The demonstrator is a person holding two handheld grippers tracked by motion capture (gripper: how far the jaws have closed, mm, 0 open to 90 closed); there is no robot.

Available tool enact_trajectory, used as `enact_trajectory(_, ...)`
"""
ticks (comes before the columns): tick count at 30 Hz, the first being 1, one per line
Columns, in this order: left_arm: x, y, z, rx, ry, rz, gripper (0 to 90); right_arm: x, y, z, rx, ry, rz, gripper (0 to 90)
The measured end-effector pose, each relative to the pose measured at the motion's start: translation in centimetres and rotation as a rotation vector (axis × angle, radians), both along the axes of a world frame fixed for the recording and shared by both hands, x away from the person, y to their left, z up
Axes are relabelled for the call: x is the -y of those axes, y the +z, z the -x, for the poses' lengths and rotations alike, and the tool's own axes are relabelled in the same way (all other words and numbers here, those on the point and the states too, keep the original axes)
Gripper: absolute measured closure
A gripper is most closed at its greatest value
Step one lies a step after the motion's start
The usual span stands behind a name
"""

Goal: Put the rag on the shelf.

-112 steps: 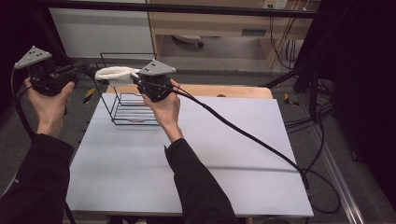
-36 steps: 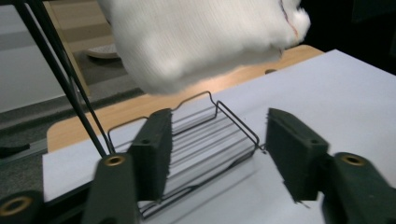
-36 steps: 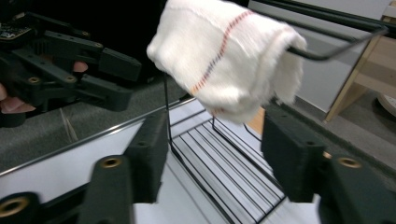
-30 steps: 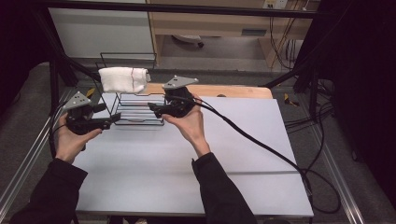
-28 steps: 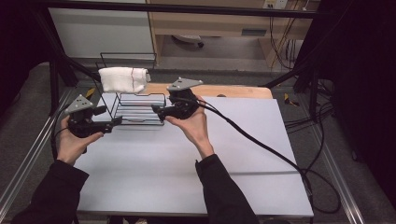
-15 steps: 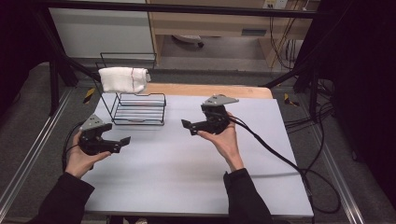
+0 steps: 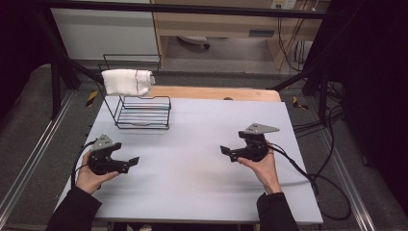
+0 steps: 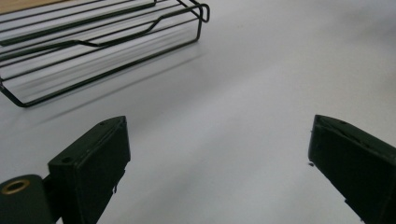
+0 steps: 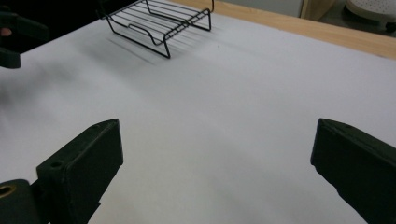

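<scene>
A folded white towel [image 7: 127, 82] hangs over the top bar of a black wire rack [image 7: 143, 113] at the table's far left. My left gripper [image 7: 132, 161] is low over the near left of the white table [image 7: 202, 192], well short of the rack. Its jaws have just been opening and stand wide with nothing between them [image 8: 217, 126]; the rack's base [image 8: 93, 42] lies ahead. My right gripper [image 7: 225, 151] hovers at the right middle, its jaws also just opened and empty [image 9: 217, 123]. The rack [image 9: 159, 23] lies far ahead of it.
A wooden strip [image 7: 216, 92] runs along the table's far edge. The right gripper's cable [image 7: 308, 178] trails off the table's right side. Dark frame posts [image 7: 57, 57] stand at the far left, and metal rails [image 7: 29, 159] run along the floor.
Both hands have drawn back from the rack toward the person and sunk closer to the table. The right hand has also swung to the right. The towel stays on the rack.
</scene>
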State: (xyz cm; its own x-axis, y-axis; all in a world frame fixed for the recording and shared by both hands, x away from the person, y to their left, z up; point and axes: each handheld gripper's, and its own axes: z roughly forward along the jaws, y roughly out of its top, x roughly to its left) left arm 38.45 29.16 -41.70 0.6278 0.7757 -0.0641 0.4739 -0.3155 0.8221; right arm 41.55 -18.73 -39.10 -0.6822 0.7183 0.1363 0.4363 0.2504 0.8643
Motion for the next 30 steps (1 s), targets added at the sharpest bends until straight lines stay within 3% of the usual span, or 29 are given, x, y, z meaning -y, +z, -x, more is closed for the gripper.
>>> enact_trajectory(9,0.1,-0.7,0.7,0.008,-0.025,-0.013,5.6,4.7,-3.0,2.1,-0.049,-0.027,-0.010,1.2)
enact_trajectory(15,0.3,-1.3,0.9,0.004,-0.035,-0.034,5.5,6.9,-4.2,3.2,-0.070,-0.046,-0.017,0.7)
enact_trajectory(21,0.2,-1.8,1.0,-0.001,-0.038,-0.036,5.6,8.0,-5.1,4.2,-0.081,-0.046,-0.019,0.6)
enact_trajectory(30,0.0,-2.3,1.2,-0.003,-0.045,-0.044,5.6,8.3,-5.5,4.8,-0.086,-0.047,-0.012,0.6)
